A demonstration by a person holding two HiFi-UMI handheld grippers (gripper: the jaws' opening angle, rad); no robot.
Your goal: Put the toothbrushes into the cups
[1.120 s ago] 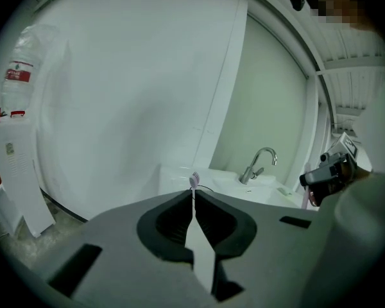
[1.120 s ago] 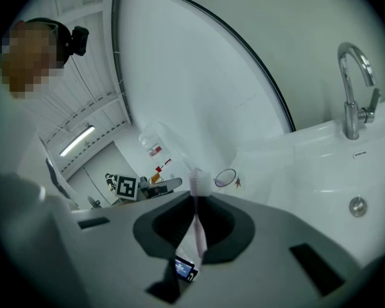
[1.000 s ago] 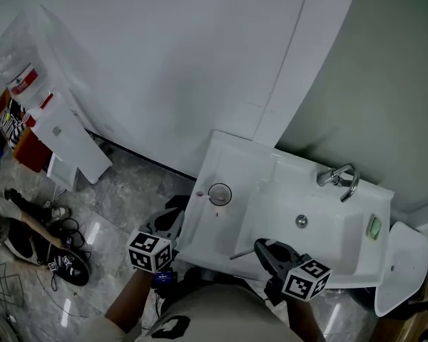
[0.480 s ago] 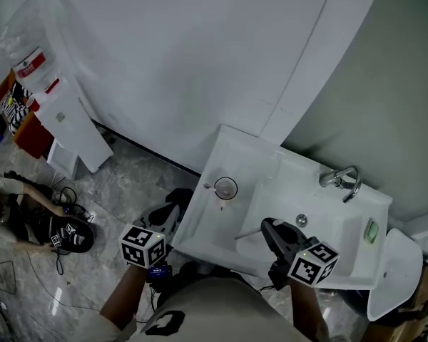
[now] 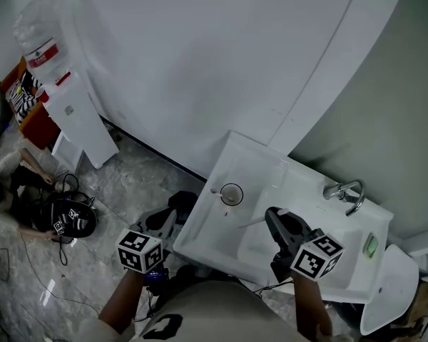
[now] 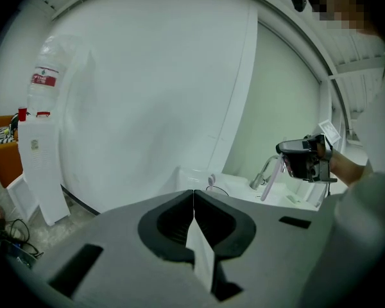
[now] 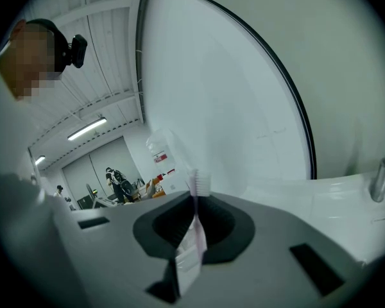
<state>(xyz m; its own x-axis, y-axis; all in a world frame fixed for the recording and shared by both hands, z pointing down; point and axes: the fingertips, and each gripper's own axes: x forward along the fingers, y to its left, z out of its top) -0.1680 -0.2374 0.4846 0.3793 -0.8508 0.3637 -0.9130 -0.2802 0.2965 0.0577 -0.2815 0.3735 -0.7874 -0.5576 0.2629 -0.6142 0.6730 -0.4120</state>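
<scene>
A clear cup (image 5: 231,194) stands on the left ledge of the white sink (image 5: 271,169). In the left gripper view a pale pink tip shows just above the rim of the cup (image 6: 213,188). My right gripper (image 5: 272,218) hovers over the basin, shut on a pink toothbrush (image 5: 251,224) whose free end points left toward the cup. The bristle head of that toothbrush (image 7: 197,183) sticks out past the right gripper (image 7: 194,201). My left gripper (image 5: 177,206) hangs off the sink's left edge; the left gripper (image 6: 193,194) is shut with nothing in it.
A chrome faucet (image 5: 346,191) and a green soap (image 5: 372,246) sit at the sink's back right. A water dispenser (image 5: 64,112) stands against the wall at left. A person (image 5: 7,180) crouches on the marble floor among cables.
My right gripper has risen over the basin with the toothbrush and come nearer the cup. The left gripper has drifted a little left, away from the sink.
</scene>
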